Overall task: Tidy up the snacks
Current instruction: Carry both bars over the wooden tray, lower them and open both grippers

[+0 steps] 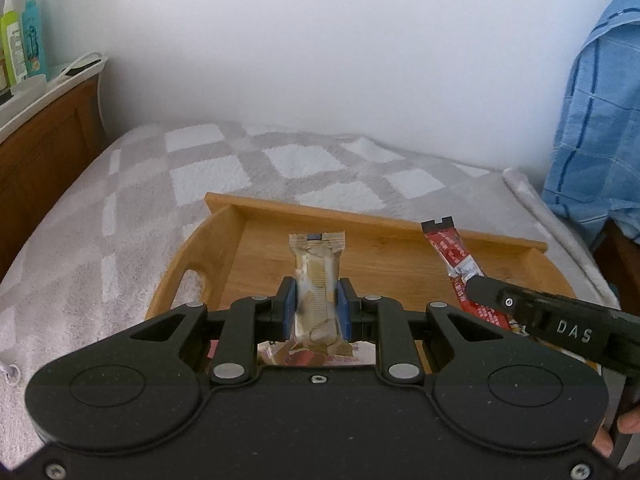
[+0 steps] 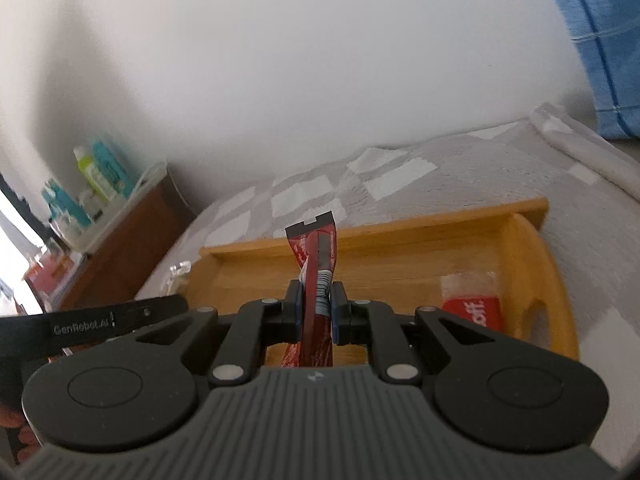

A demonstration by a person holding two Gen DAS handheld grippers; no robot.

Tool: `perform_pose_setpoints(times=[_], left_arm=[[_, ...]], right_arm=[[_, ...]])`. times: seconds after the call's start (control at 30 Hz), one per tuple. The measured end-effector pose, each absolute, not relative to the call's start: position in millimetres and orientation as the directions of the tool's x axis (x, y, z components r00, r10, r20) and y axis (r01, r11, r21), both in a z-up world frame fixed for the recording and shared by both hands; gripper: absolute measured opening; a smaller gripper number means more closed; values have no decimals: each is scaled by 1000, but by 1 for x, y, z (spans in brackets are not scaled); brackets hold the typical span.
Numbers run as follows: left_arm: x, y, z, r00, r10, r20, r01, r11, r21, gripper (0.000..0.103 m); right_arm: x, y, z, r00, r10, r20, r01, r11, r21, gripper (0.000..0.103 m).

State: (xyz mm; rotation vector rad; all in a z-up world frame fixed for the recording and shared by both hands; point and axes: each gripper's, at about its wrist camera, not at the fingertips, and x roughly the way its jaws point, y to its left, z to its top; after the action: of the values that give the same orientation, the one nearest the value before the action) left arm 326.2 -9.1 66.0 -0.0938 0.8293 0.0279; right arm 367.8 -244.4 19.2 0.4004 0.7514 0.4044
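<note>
A wooden tray (image 1: 384, 224) with handle cut-outs lies on a checked grey and white blanket. My left gripper (image 1: 317, 304) is shut on a beige clear-wrapped snack bar (image 1: 318, 276), held upright over the tray's near part. My right gripper (image 2: 317, 306) is shut on a red snack stick (image 2: 316, 268), also above the tray (image 2: 400, 236). The left wrist view shows the red stick (image 1: 452, 256) and the right gripper's black body at the right. A red and white packet (image 2: 470, 304) lies inside the tray near its right handle. Part of the beige bar (image 2: 178, 280) shows past the tray's left edge.
A wooden cabinet (image 1: 44, 136) stands left of the bed, with a white bin of bottles (image 1: 20, 44) on top. A blue checked cloth (image 1: 600, 128) hangs at the right. A white wall rises behind the blanket (image 1: 200, 168). Another packet (image 1: 316, 356) shows under the left gripper.
</note>
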Motion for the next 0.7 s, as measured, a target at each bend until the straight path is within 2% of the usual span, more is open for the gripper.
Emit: perform_pose_setpoints(times=[0.7], left_arm=[[346, -13, 41, 650, 4, -760, -81, 995, -65, 21]], right_arm=[[378, -235, 1, 664, 450, -597, -173, 869, 463, 17]])
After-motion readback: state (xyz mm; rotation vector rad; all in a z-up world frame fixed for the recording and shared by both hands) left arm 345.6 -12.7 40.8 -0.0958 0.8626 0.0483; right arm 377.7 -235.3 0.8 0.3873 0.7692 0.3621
